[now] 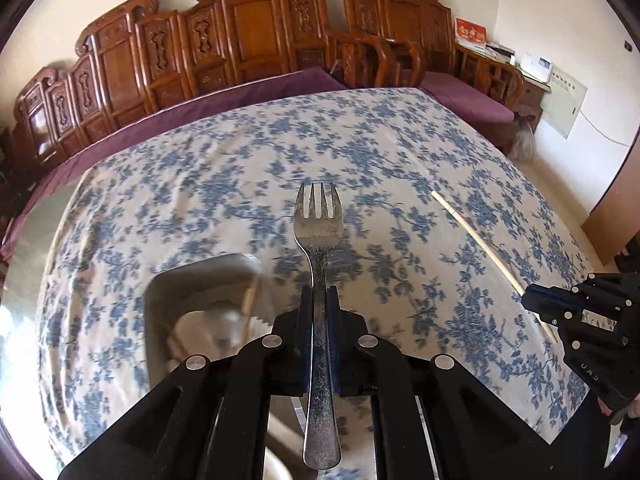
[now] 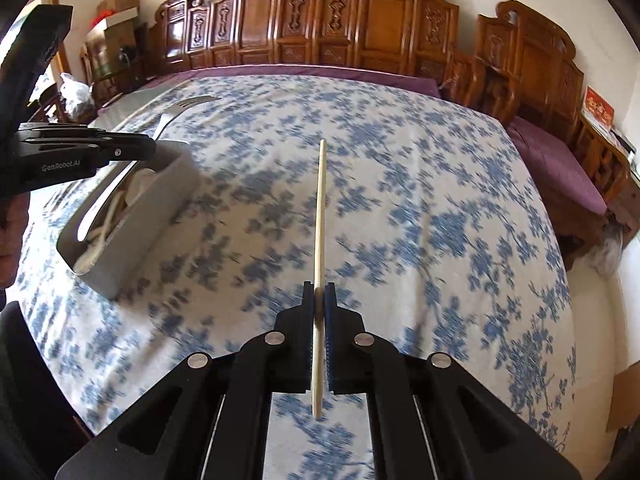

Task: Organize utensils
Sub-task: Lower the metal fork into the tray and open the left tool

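Note:
My left gripper (image 1: 320, 294) is shut on a metal fork (image 1: 319, 224), tines pointing away, held above the table. The grey utensil tray (image 1: 160, 284) lies just below and left of it, with pale utensils inside. My right gripper (image 2: 319, 290) is shut on a pale chopstick (image 2: 320, 208) that points forward over the tablecloth. In the right wrist view the left gripper (image 2: 148, 146) holds the fork (image 2: 180, 110) over the tray (image 2: 160, 200). In the left wrist view the right gripper (image 1: 528, 300) holds the chopstick (image 1: 476, 236) at the right.
A blue floral tablecloth (image 2: 400, 184) covers the table. A carved wooden bench (image 2: 360, 28) with purple cushions runs along the far side. Boxes and a bag (image 2: 74, 92) stand at the far left.

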Demonstrator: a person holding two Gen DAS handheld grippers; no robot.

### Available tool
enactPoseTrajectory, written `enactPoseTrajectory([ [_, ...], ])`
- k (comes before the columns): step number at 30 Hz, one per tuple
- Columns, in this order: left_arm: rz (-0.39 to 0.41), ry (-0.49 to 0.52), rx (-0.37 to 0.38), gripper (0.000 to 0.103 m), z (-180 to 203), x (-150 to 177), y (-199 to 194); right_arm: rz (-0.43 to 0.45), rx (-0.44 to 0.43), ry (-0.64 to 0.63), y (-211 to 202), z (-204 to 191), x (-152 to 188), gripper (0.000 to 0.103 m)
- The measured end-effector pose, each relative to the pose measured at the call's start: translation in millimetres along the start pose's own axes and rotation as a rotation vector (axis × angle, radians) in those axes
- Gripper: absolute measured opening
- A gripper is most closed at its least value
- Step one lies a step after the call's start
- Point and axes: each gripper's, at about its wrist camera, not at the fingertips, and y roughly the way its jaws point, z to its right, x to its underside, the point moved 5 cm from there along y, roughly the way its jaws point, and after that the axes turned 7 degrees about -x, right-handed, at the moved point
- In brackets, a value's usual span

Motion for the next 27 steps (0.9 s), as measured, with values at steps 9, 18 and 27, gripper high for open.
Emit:
enactPoseTrajectory([
  [9, -0.019, -0.051, -0.025, 0.006, -51.4, 15.9, 5.0, -0.004, -0.028, -0.029, 6.5, -29.0, -4.5, 0.006],
  [18, -0.075, -0.058, -0.044, 0.006, -72.1, 44.0, 25.6, -0.018, -0.038, -0.034, 13.4, -38.2, -2.4, 0.006],
  [27, -0.129, -0.068, -0.055, 0.006, -78.8, 63.6, 51.3, -0.022, -0.045, -0.038, 14.9, -42.8, -2.2, 0.006],
])
